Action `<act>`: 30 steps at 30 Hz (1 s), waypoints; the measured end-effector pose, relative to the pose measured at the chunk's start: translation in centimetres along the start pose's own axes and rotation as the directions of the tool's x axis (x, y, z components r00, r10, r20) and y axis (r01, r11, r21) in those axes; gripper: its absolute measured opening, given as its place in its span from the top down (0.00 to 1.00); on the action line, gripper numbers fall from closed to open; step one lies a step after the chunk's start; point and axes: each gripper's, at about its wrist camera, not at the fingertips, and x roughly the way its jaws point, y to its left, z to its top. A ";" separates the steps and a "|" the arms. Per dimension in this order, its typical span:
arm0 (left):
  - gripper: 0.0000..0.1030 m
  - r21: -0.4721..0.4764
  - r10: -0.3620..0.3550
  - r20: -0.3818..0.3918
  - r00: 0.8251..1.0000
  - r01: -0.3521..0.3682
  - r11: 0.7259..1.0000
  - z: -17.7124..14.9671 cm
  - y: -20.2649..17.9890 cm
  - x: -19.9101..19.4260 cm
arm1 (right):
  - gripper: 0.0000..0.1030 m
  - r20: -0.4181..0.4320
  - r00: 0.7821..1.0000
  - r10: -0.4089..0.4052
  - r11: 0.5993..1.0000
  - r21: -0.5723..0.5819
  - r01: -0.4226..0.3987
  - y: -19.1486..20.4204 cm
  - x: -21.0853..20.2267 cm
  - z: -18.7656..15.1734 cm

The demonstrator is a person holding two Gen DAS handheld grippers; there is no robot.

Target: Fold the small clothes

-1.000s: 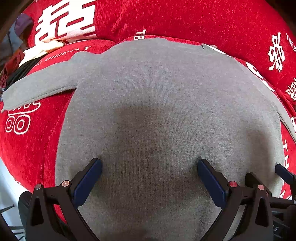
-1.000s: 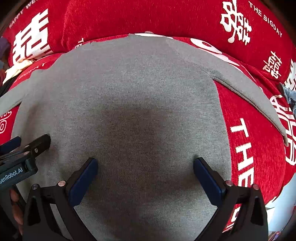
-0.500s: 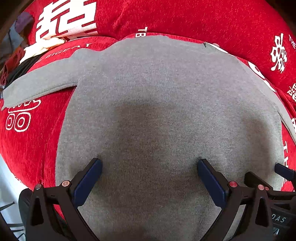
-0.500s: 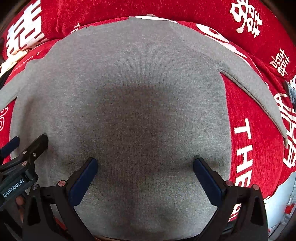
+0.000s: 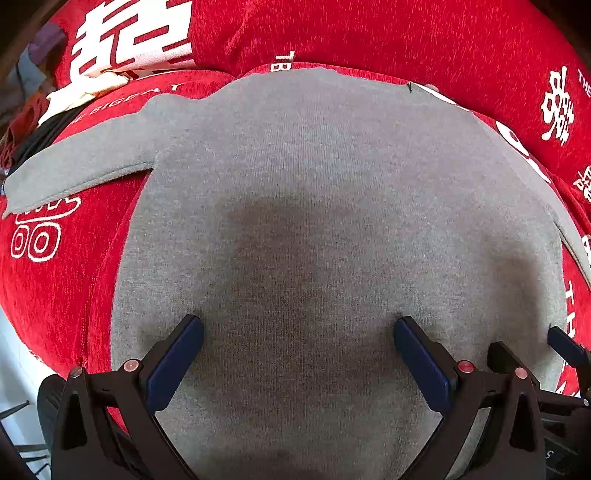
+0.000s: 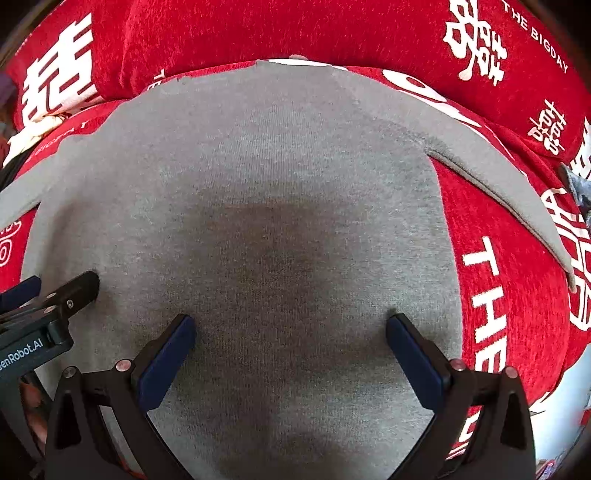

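The left gripper (image 5: 299, 326) has its two blue-padded fingers (image 5: 177, 360) spread wide, tips resting on or just over the lower part of a grey knit top (image 5: 314, 206), with nothing pinched between them. The right gripper (image 6: 290, 325) is spread just as wide beside it, over the same lower stretch of fabric, its blue pads (image 6: 413, 363) likewise closing on nothing. In the right wrist view the left gripper's black finger reaches in from the left edge with its tip on the cloth; in the left wrist view the right gripper's fingers show at the lower right corner. The grey knit top lies flat and spread out on a red cover (image 5: 48, 288) printed with white characters and lettering. One sleeve (image 5: 81, 173) stretches out to the left, the other sleeve (image 6: 495, 177) angles off to the right. Behind the top rises a red cushion (image 6: 295, 33) in the same print, and a small heap of other clothes (image 5: 33, 110) sits at the far left.
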 end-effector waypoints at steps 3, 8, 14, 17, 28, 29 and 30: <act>0.00 0.002 0.000 0.012 1.000 0.000 1.000 -0.2 0.0 0.0 | 0.00 0.012 1.000 0.001 1.000 0.003 -0.001 0.0 -0.1 0.0; 0.00 0.004 0.004 0.010 1.000 -0.004 1.000 -0.2 0.0 -0.1 | 0.00 0.038 0.999 -0.007 1.000 0.008 0.006 0.1 -0.3 -0.5; 0.00 -0.005 0.013 -0.007 1.000 -0.014 1.000 0.0 -0.1 -0.2 | 0.00 0.031 1.000 0.001 1.000 -0.005 -0.001 -0.1 -0.4 -0.2; 0.00 -0.019 0.015 -0.017 1.000 -0.015 1.000 0.0 0.0 -0.4 | 0.00 0.040 0.999 -0.002 1.000 -0.027 0.003 0.1 -0.8 -0.2; 0.00 -0.017 0.046 0.026 0.999 -0.046 0.999 1.1 -0.4 -2.2 | 0.00 0.146 0.989 0.029 0.997 -0.068 -0.019 0.6 -3.8 1.2; 0.00 -0.016 0.050 0.031 0.998 -0.050 0.999 1.2 -0.5 -2.4 | 0.00 0.153 0.988 0.033 0.997 -0.069 -0.022 0.5 -4.0 1.3; 0.00 -0.016 0.053 0.036 0.998 -0.053 0.998 1.3 -0.6 -2.6 | 0.00 0.157 0.987 0.035 0.997 -0.068 -0.024 0.5 -4.1 1.4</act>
